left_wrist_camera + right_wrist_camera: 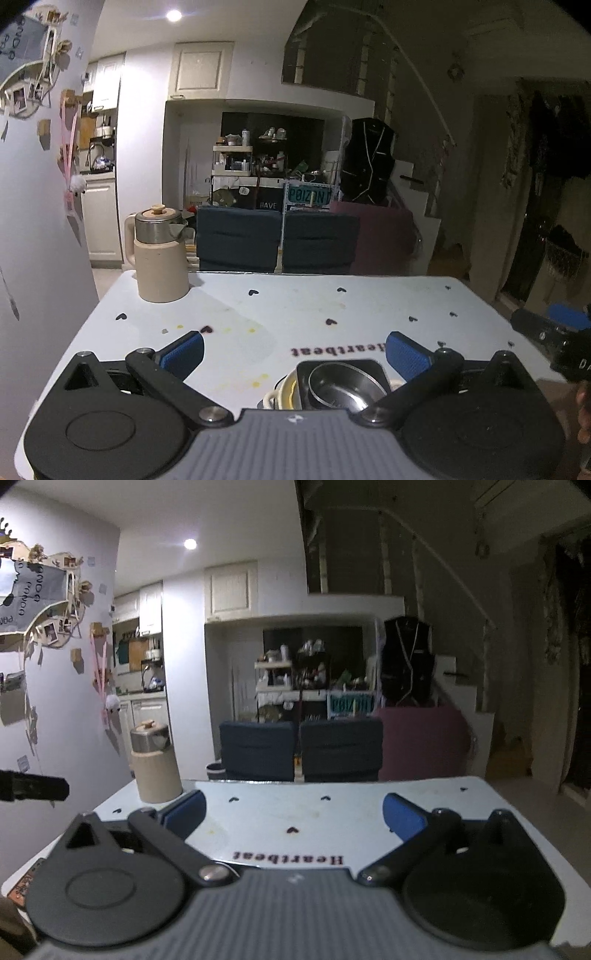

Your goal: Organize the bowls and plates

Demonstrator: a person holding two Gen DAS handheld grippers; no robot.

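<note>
Two grippers, left gripper (295, 350) & right gripper (293, 812), jaws wide apart (nothing held), above the table (295, 306) w/ stacked steel bowl (340, 386) near the kettle (160, 254).

A small stack of dishes sits low and close in front of the left claw (295, 354), between its two spread blue pads and nearer the right one, touching neither. On top lies a shallow round steel bowl (341, 387), shiny inside, resting upright in a dark square metal plate (373, 369) with rounded corners. Beneath them, poking out to the left, is a cream-white ceramic dish (282, 395) with a small handle and a yellowish inner rim. The claw's grey body hides the near edge of the stack. From the right claw's side the stack cannot be seen.
</note>
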